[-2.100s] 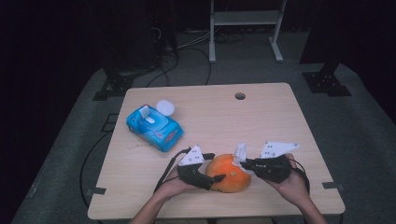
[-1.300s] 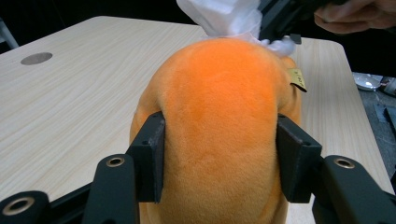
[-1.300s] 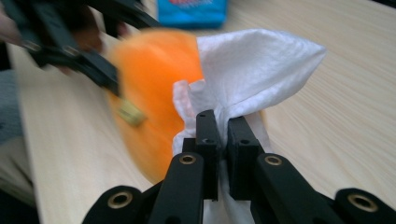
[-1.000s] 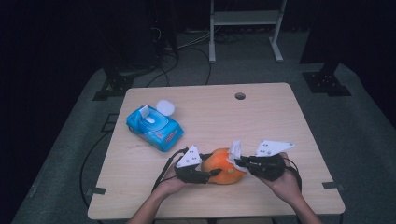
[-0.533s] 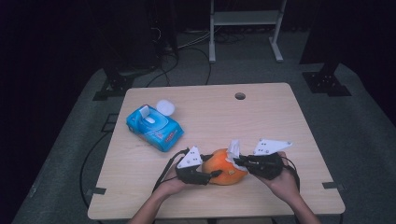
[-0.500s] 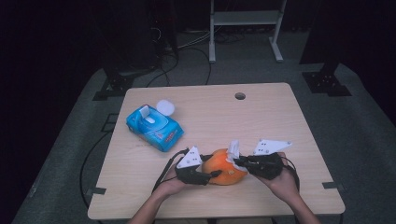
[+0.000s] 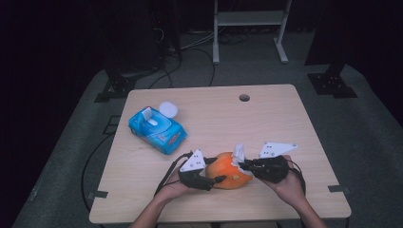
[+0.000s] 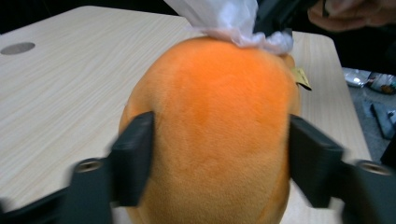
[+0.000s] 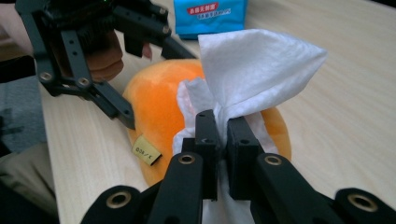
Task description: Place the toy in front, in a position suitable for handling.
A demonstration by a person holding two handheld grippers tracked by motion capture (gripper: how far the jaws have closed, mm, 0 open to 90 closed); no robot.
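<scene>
Well, orange plush toy (image 7: 227, 170) nr table's (image 7: 266, 109) front edge.

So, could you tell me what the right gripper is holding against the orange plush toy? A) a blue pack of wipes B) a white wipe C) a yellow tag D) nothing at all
B: in the right gripper view, the right gripper has its jaws closed on a white wipe bunched over the orange plush toy.

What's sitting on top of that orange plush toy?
A white wipe lies on the orange plush toy, pinched in the right gripper. The fabric beneath the wipe is covered.
</scene>
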